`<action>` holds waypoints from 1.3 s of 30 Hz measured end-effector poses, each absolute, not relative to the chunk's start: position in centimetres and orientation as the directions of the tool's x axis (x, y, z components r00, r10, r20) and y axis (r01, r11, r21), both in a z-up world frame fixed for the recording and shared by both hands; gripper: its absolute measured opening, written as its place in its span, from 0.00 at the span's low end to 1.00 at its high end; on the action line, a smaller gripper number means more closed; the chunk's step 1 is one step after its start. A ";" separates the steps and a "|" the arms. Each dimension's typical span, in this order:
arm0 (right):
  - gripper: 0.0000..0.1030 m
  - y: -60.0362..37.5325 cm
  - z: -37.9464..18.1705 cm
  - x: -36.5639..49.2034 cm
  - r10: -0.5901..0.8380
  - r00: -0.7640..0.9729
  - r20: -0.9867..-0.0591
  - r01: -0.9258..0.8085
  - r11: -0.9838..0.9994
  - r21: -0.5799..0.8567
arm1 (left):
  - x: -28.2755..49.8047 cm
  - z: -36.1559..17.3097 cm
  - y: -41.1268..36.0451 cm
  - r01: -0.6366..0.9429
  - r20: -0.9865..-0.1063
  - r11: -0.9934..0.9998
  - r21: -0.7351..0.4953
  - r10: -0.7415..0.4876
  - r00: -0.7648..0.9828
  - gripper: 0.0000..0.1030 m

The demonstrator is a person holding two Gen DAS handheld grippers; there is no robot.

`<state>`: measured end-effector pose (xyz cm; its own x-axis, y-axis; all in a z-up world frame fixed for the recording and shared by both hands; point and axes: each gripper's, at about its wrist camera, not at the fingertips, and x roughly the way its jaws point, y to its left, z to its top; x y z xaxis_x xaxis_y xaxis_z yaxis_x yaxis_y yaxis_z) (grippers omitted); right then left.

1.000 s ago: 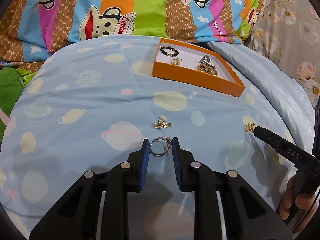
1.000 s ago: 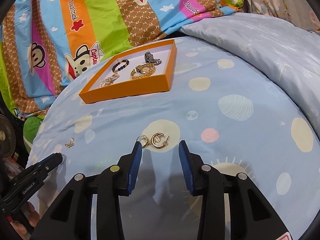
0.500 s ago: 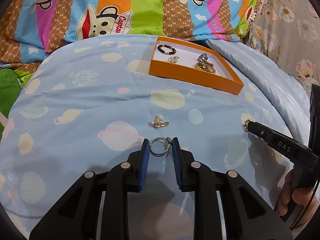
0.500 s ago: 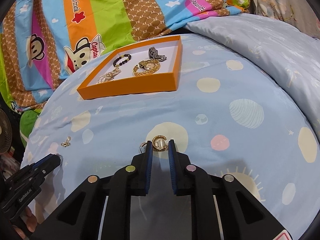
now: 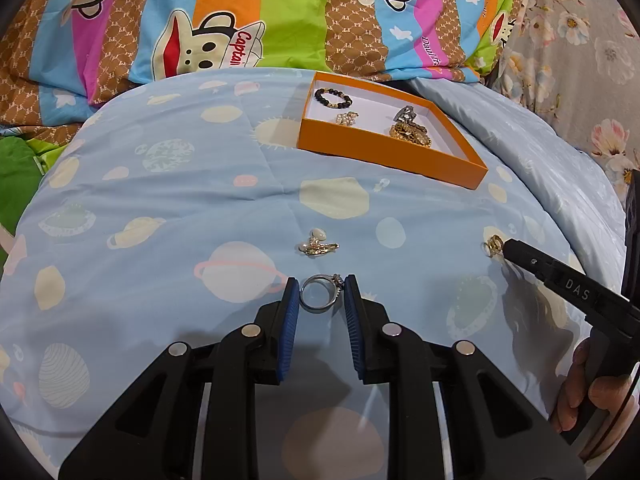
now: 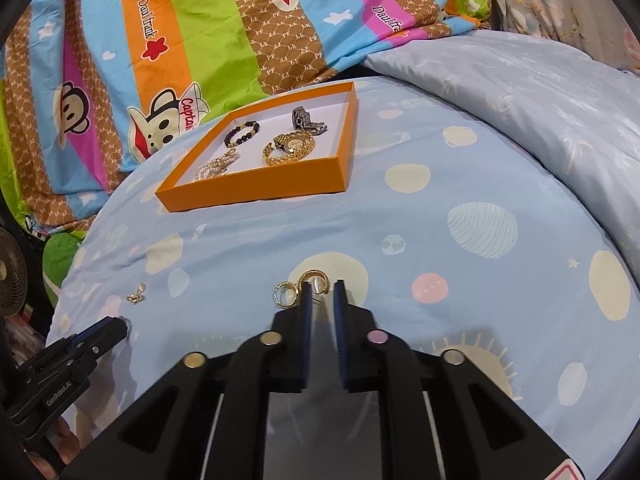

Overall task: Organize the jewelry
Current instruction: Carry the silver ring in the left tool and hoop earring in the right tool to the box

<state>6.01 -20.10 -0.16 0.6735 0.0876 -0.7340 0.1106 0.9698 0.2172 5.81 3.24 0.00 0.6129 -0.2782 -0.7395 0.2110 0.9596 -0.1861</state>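
Note:
My left gripper [image 5: 321, 294] is shut on a silver ring [image 5: 320, 296], which stands between the blue pads just above the blue bedspread. My right gripper [image 6: 320, 286] is shut on a gold hoop earring [image 6: 315, 280]; a second gold hoop earring [image 6: 285, 294] lies beside its left finger. A gold and pearl brooch [image 5: 317, 245] lies on the spread ahead of the left gripper, and also shows in the right wrist view [image 6: 137, 295]. The orange tray [image 5: 384, 152] holds a black bead bracelet [image 5: 333, 97], a pearl piece [image 5: 346, 118], a gold watch [image 5: 411, 135] and a grey piece [image 5: 406, 113].
A striped monkey-print quilt [image 5: 240, 20] lies bunched behind the tray. A pale blue pillow [image 6: 520, 92] rises to the right. A fan [image 6: 12, 272] stands at the left edge of the right wrist view. The tray also shows in the right wrist view [image 6: 256, 188].
My right gripper moved forward and closed on one gold hoop earring. My left gripper kept its hold on the silver ring and shifted slightly.

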 end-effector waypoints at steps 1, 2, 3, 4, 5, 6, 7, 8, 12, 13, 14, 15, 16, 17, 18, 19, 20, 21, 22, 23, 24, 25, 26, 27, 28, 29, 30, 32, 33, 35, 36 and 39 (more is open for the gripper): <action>0.14 -19.9 -0.3 6.2 0.083 0.665 -0.742 0.111 0.972 0.208 | 5.8 0.0 3.2 0.211 -0.740 0.960 -0.186 -0.278 0.613 0.22; 0.15 -19.9 -0.3 6.4 0.082 0.659 -0.748 0.110 0.973 0.203 | 5.8 0.0 3.2 0.211 -0.740 0.960 -0.186 -0.278 0.613 0.22; 0.15 -19.8 -0.3 6.5 0.081 0.657 -0.750 0.108 0.974 0.201 | 5.8 0.0 3.2 0.211 -0.740 0.960 -0.186 -0.278 0.613 0.22; 0.17 -19.7 -0.3 6.7 0.080 0.656 -0.750 0.107 0.974 0.198 | 5.8 0.0 3.2 0.211 -0.739 0.960 -0.186 -0.278 0.613 0.22; 0.20 -19.5 -0.3 6.9 0.079 0.654 -0.752 0.104 0.976 0.193 | 5.8 0.0 3.2 0.211 -0.739 0.960 -0.186 -0.278 0.613 0.22; 0.21 -19.4 -0.3 7.1 0.075 0.652 -0.754 0.102 0.977 0.185 | 5.8 0.0 3.3 0.211 -0.740 0.960 -0.186 -0.278 0.613 0.22; 0.24 -19.2 -0.3 7.3 0.073 0.652 -0.755 0.098 0.979 0.179 | 5.8 0.0 3.3 0.211 -0.740 0.960 -0.186 -0.278 0.613 0.22; 0.28 -19.0 -0.3 7.5 0.071 0.651 -0.756 0.094 0.980 0.173 | 5.8 0.0 3.3 0.211 -0.740 0.960 -0.186 -0.278 0.613 0.22; 0.28 -18.5 -0.3 8.2 0.065 0.646 -0.760 0.081 0.985 0.153 | 5.8 0.0 3.3 0.211 -0.740 0.960 -0.186 -0.278 0.613 0.22; 0.24 -18.5 -0.3 8.2 0.067 0.647 -0.759 0.079 0.985 0.154 | 5.8 0.0 3.3 0.211 -0.740 0.959 -0.187 -0.279 0.612 0.22; 0.17 -18.5 -0.3 8.1 0.072 0.648 -0.758 0.076 0.985 0.158 | 5.9 0.0 3.3 0.211 -0.740 0.959 -0.187 -0.279 0.612 0.22; 0.17 -18.6 -0.3 8.0 0.074 0.650 -0.756 0.076 0.984 0.161 | 5.8 0.0 3.3 0.211 -0.740 0.959 -0.187 -0.279 0.612 0.22; 0.17 -18.6 -0.3 7.9 0.074 0.653 -0.753 0.077 0.984 0.163 | 5.9 0.0 3.3 0.212 -0.740 0.959 -0.188 -0.280 0.612 0.22; 0.17 -18.7 -0.2 7.7 0.074 0.658 -0.749 0.078 0.983 0.166 | 5.8 0.0 3.3 0.212 -0.739 0.959 -0.187 -0.280 0.613 0.22; 0.17 -18.7 -0.1 7.5 0.076 0.664 -0.744 0.077 0.983 0.169 | 5.8 0.0 3.3 0.211 -0.740 0.959 -0.187 -0.279 0.612 0.22; 0.17 -18.7 0.0 7.3 0.078 0.669 -0.739 0.075 0.982 0.172 | 5.8 0.0 3.3 0.212 -0.739 0.959 -0.188 -0.280 0.612 0.22; 0.17 -18.7 0.2 7.1 0.082 0.677 -0.732 0.071 0.982 0.177 | 5.8 0.0 3.3 0.212 -0.739 0.959 -0.188 -0.280 0.612 0.22; 0.17 -18.6 0.3 6.8 0.089 0.685 -0.723 0.064 0.981 0.181 | 5.8 0.0 3.3 0.212 -0.739 0.959 -0.188 -0.280 0.613 0.22; 0.17 -18.5 0.5 6.4 0.094 0.693 -0.715 0.057 0.981 0.184 | 5.8 0.0 3.3 0.212 -0.739 0.959 -0.188 -0.280 0.613 0.22; 0.17 -18.4 0.7 6.1 0.097 0.702 -0.706 0.050 0.981 0.185 | 5.8 0.0 3.2 0.213 -0.739 0.959 -0.188 -0.281 0.613 0.22; 0.17 -18.2 0.9 5.6 0.100 0.711 -0.696 0.042 0.982 0.184 | 5.8 -0.1 3.2 0.213 -0.738 0.959 -0.189 -0.282 0.613 0.22; 0.17 -18.1 1.1 5.3 0.103 0.717 -0.690 0.037 0.982 0.185 | 5.8 -0.1 3.2 0.213 -0.738 0.959 -0.189 -0.282 0.613 0.22; 0.17 -18.0 1.2 4.9 0.108 0.720 -0.686 0.032 0.982 0.188 | 5.8 -0.1 3.1 0.214 -0.737 0.958 -0.190 -0.283 0.613 0.22; 0.17 -17.9 1.3 4.5 0.117 0.722 -0.682 0.027 0.980 0.196 | 5.8 -0.1 3.0 0.215 -0.737 0.958 -0.190 -0.284 0.614 0.22; 0.17 -17.7 1.3 4.1 0.123 0.723 -0.680 0.022 0.979 0.201 | 5.8 -0.1 2.9 0.216 -0.736 0.958 -0.190 -0.284 0.614 0.22; 0.17 -17.6 1.4 3.8 0.128 0.723 -0.679 0.017 0.979 0.203 | 5.7 -0.1 2.9 0.217 -0.735 0.957 -0.190 -0.286 0.615 0.22; 0.17 -17.5 1.4 3.5 0.133 0.722 -0.679 0.013 0.979 0.206 | 5.6 0.0 2.8 0.219 -0.734 0.957 -0.190 -0.286 0.616 0.22; 0.17 -17.2 1.5 2.9 0.143 0.721 -0.678 0.003 0.978 0.209 | 5.5 0.1 2.8 0.222 -0.730 0.956 -0.190 -0.288 0.619 0.22; 0.17 -17.0 1.5 2.7 0.146 0.720 -0.678 0.000 0.978 0.210 | 5.4 0.1 2.8 0.224 -0.729 0.956 -0.190 -0.290 0.620 0.22; 0.17 -16.7 1.6 2.3 0.152 0.720 -0.677 -0.008 0.977 0.211 | 5.3 0.3 2.7 0.228 -0.726 0.955 -0.188 -0.291 0.623 0.22; 0.17 -16.6 1.7 2.2 0.154 0.720 -0.676 -0.011 0.977 0.211 | 5.3 0.3 2.7 0.230 -0.725 0.955 -0.187 -0.292 0.624 0.22; 0.17 -16.3 2.0 2.2 0.159 0.722 -0.673 -0.020 0.978 0.209 | 5.1 0.4 2.6 0.234 -0.723 0.955 -0.183 -0.292 0.626 0.22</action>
<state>2.19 -16.27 2.01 0.7220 0.1590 -0.6734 -0.0204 0.9777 0.2089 5.13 2.56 0.44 0.6262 -0.2919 -0.7229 0.2337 0.9549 -0.1832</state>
